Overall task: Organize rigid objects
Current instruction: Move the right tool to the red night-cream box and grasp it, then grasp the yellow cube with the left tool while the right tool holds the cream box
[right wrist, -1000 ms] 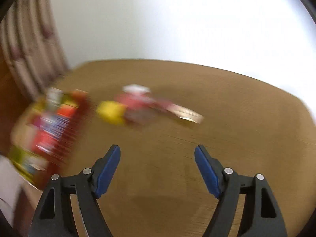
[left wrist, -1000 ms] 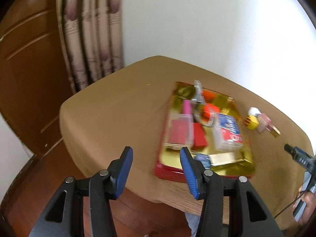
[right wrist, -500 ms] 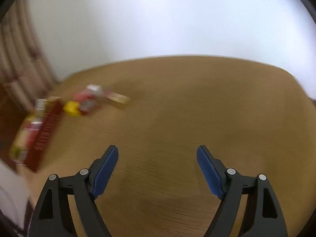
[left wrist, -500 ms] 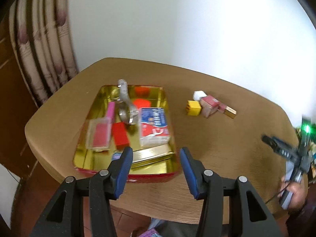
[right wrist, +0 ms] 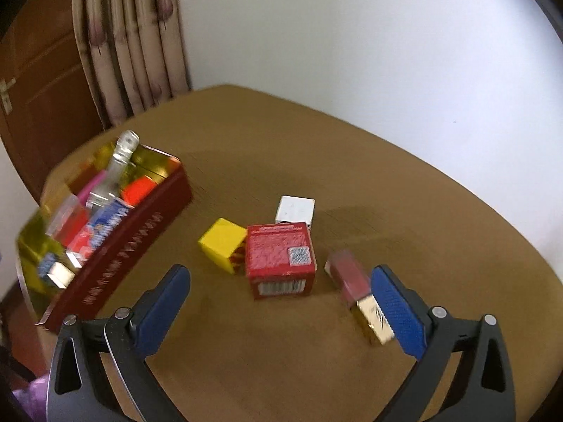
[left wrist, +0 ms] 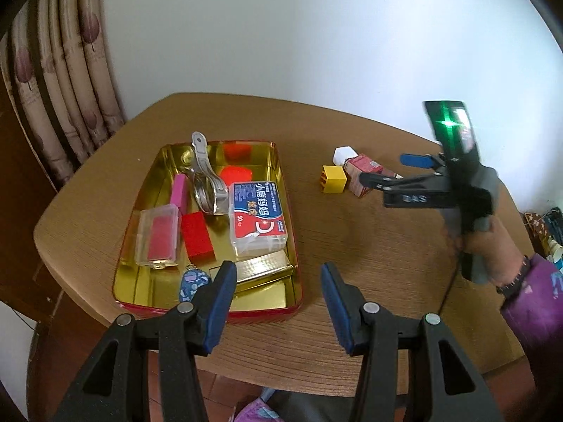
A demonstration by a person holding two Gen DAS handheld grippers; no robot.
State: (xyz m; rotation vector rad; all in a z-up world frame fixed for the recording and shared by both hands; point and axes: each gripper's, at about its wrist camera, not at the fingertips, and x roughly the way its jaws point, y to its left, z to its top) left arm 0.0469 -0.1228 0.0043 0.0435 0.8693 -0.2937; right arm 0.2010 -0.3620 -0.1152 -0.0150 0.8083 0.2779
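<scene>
Tabletop (right wrist: 352, 183): brown, wood-grained, filled most of the right wrist view.
Tin tray (right wrist: 116, 246): gold inside, red-walled, at left of the frame; already packed with small boxes and a metal clip.
Red carton (right wrist: 279, 258): centre of the frame, touching the yellow cube (right wrist: 223, 242); probably light card, stiff enough to pinch across its flat side faces.
White block (right wrist: 295, 210): just behind the carton; likely hard and smooth.
Lipstick-like tube (right wrist: 355, 290): red with a gold end, lower right, close by one blue pad; likely slick and prone to roll, best taken across its middle.
Right gripper (right wrist: 281, 311): jaws had just been opening, spread wide, nothing between them.
Left gripper (left wrist: 278, 300): jaws partly spread, empty, at the tray's near corner.
</scene>
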